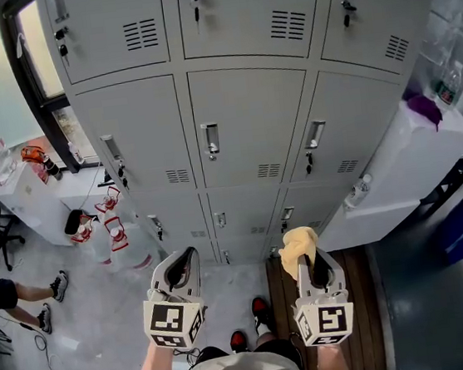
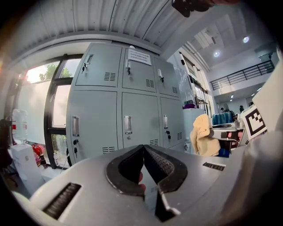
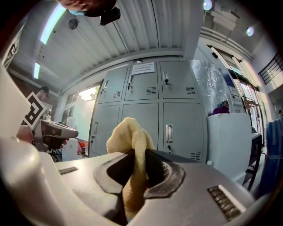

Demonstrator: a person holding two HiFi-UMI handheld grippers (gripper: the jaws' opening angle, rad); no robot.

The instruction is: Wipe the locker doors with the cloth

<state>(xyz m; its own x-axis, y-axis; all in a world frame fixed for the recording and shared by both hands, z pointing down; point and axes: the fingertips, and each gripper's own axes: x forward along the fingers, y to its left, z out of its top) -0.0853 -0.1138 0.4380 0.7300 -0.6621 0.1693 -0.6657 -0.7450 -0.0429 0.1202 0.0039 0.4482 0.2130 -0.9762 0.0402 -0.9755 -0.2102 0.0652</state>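
No wording can be read anywhere in these views. A white paper notice [image 2: 139,57] is stuck near the upper edge of the top middle locker door [image 2: 138,75], at about 12 o'clock in the left gripper view. It carries lines of dark print, too small and blurred to make out. The marker cube [image 1: 175,323] at 7 o'clock in the head view and the second marker cube [image 1: 326,322] at 5 o'clock show only black-and-white square patterns, no letters or digits.
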